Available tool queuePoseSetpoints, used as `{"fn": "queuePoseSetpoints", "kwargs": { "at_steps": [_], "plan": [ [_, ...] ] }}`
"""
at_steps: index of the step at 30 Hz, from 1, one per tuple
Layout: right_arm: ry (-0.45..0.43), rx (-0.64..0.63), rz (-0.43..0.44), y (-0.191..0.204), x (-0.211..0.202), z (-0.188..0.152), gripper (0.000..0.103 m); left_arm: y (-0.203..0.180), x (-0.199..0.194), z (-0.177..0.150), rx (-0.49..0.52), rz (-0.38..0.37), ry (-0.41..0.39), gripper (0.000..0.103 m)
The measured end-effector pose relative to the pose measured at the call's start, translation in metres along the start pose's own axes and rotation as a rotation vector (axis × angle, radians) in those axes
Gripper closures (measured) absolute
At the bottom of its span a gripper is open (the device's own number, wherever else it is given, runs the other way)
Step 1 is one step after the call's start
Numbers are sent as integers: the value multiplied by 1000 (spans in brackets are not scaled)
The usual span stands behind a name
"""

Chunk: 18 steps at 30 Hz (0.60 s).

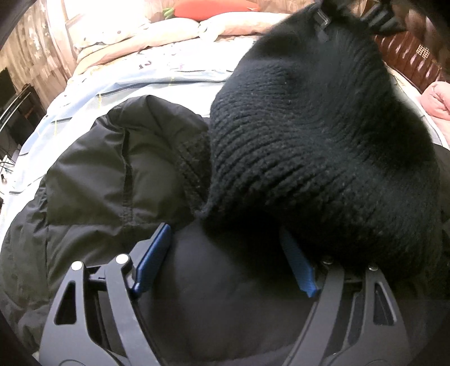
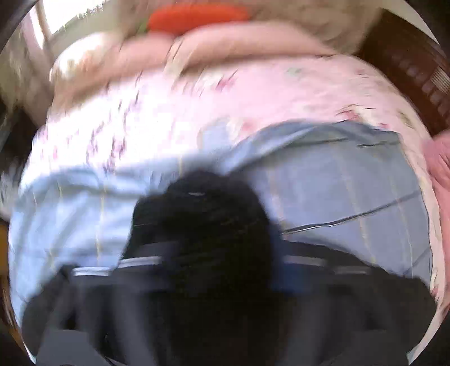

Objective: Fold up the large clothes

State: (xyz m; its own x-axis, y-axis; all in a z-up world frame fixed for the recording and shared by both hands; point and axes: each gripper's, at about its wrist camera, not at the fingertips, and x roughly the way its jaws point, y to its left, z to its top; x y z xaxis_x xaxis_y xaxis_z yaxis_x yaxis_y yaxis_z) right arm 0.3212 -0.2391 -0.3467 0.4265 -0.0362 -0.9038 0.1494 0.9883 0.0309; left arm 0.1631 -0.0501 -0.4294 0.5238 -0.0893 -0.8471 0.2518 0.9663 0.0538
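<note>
A black puffer jacket [image 1: 92,180] lies on the bed [image 1: 84,95]. A black knitted garment [image 1: 315,135] hangs over it, lifted at the top right by my right gripper [image 1: 326,14]. My left gripper [image 1: 225,239] is open over the jacket, blue pads [image 1: 153,253] wide apart; the knit drapes over the right pad. In the blurred right wrist view my right gripper [image 2: 222,253] is shut on the black knit [image 2: 202,214] above the pale blue sheet [image 2: 351,191].
Pink and cream quilts [image 1: 180,25] and a red cushion [image 1: 213,8] lie at the bed's far side. A dark wooden headboard [image 1: 407,56] stands at the right. Dark furniture [image 1: 17,112] stands left of the bed. A pink blanket [image 2: 438,169] lies at the right.
</note>
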Motion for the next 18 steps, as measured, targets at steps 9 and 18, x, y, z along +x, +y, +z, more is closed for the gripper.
{"fn": "queuePoseSetpoints", "kwargs": {
  "at_steps": [9,18],
  "plan": [
    [-246,365,245,-36,-122,-126,90,20,-29,8,-83,-2,-39,26],
    [-48,962,317,-49,-142,-367,90,23,-77,16,-45,-40,-123,26]
  ]
}}
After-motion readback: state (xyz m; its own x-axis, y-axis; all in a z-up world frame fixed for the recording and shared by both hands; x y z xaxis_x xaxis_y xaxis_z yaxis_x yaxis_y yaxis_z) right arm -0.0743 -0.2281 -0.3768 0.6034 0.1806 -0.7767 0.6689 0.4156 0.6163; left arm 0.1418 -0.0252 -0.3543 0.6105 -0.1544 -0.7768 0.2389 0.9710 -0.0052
